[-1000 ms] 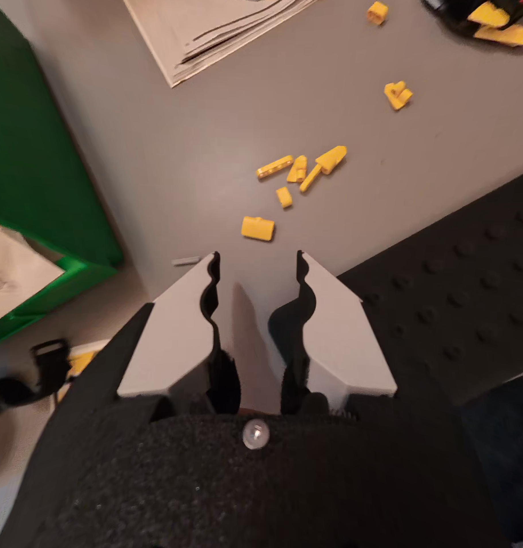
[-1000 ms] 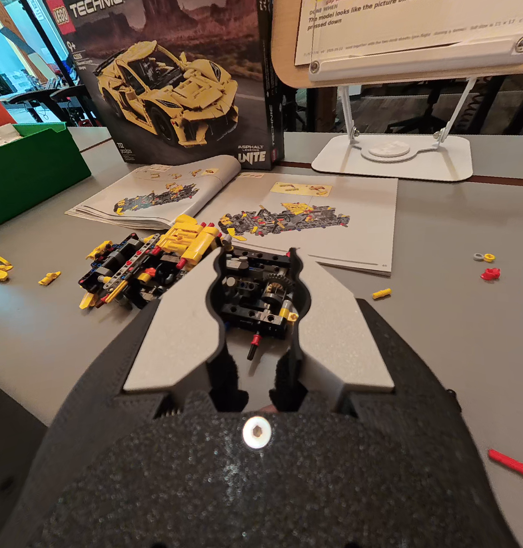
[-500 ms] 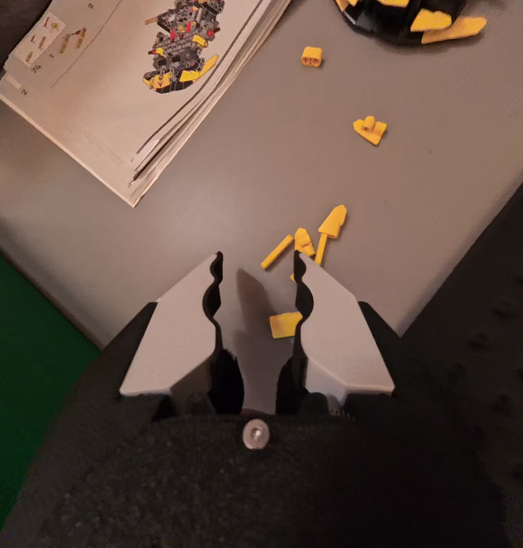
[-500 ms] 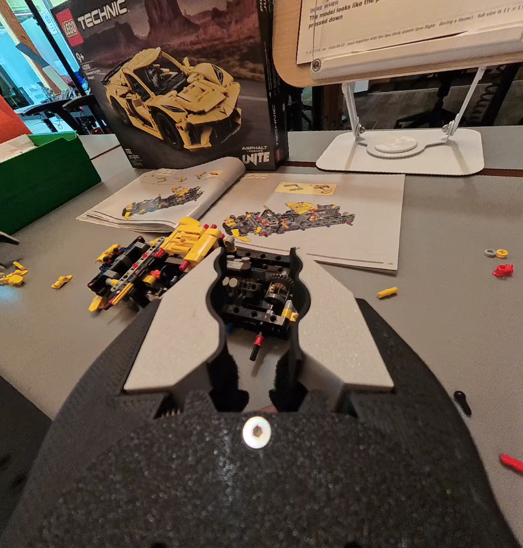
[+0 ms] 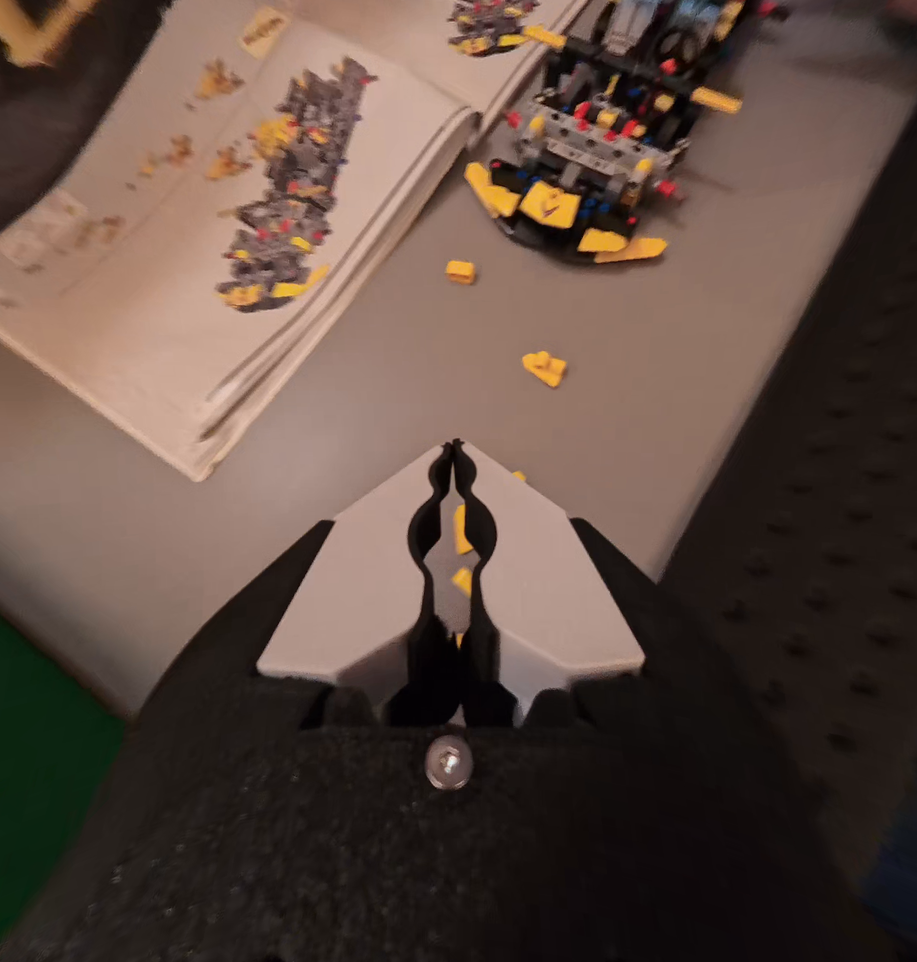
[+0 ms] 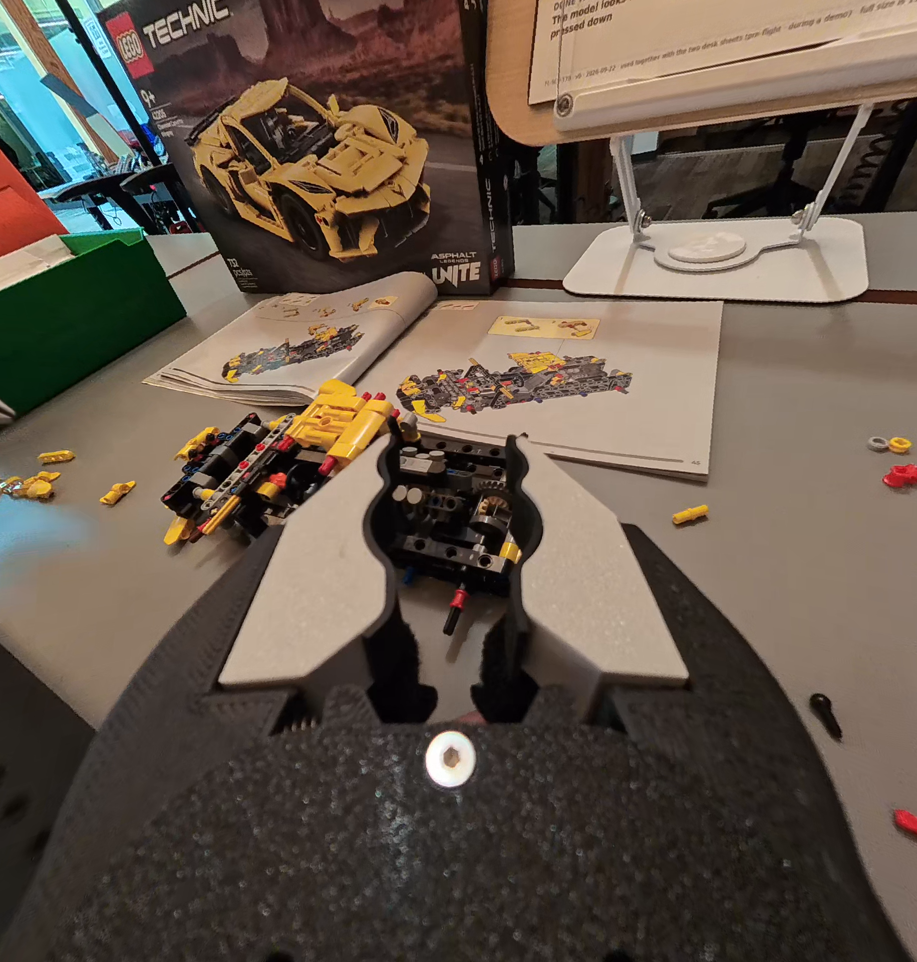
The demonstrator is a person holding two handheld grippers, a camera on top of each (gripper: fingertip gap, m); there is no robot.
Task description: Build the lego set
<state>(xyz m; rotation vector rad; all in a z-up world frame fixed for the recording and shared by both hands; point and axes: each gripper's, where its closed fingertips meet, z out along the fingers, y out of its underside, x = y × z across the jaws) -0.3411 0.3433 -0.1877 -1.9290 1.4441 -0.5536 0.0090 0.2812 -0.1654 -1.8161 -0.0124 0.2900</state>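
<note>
Grey left gripper fingers together, empty | right gripper fingers clamped on car chassis

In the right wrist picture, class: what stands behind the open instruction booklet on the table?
Behind the instruction booklet stands the set's box, upright, showing a yellow car. Beside it is a white stand holding a board. The box's bottom edge is partly covered by the booklet's curled page.

An office-like workroom. Behind the grey table stand more desks and chairs by large windows. A document stand sits beside the set's box.
</note>
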